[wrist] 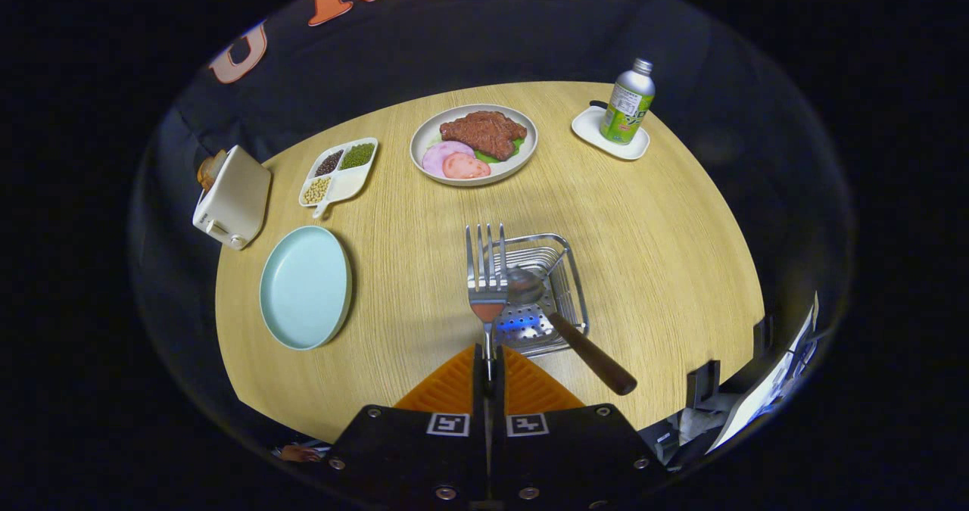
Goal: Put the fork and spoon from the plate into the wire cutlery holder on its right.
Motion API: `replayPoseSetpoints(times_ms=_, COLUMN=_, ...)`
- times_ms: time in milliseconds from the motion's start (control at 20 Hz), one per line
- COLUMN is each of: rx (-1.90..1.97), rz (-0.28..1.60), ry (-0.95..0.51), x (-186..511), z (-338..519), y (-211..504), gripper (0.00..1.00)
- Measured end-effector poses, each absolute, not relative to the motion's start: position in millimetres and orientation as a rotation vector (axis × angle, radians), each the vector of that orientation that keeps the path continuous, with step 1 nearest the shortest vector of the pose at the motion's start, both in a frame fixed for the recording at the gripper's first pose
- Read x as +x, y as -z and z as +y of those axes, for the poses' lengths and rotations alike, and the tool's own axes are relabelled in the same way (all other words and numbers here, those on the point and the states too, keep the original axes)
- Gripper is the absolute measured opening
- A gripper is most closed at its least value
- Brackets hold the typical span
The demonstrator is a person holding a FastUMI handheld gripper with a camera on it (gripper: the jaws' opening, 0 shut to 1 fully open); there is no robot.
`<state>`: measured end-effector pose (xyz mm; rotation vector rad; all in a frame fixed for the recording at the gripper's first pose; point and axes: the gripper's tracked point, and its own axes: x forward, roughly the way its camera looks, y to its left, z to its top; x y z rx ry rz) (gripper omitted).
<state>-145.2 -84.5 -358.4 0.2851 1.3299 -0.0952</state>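
Spanning most of the scene, round wooden table (651,269) carries everything. Next in size, pale blue plate (306,285), bare, well left of the tongs and just ahead of a cream toaster (233,197) at the table's edge. Farther back, dinner plate (474,144) w/ brown meat and pink slices. Left of it, divided white snack tray (340,172) w/ beans and seeds in separate compartments. Back right, green-and-white bottle (627,102) upright on a small white saucer (610,135).

Wire cutlery holder (539,291) sits just ahead of the tongs, slightly to their right, w/ perforated metal floor. Spoon (560,322) already lies in it: bowl inside, brown handle slanting out over the near rim toward the table edge.

Tongs (488,371) pressed nearly closed, both fingers (454,386) clamping the fork (487,280) by its thin handle. Fork points straight ahead, tines forward, over the holder's left rim; can't tell if it touches the wire. Fork head is just beside the spoon bowl, to its left.
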Motion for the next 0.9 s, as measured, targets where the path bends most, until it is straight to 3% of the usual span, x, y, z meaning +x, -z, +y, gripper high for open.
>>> replayPoseSetpoints(times_ms=300, rx=0.258, rz=1.315, ry=0.091, x=-146, z=-104, y=361, gripper=0.09)
replayPoseSetpoints(times_ms=650, rx=0.264, rz=1.055, ry=0.025, x=-92, z=-111, y=316, gripper=0.15)
replayPoseSetpoints(times_ms=900, rx=0.221, rz=0.737, ry=-0.023, x=-45, z=-117, y=246, gripper=0.55)
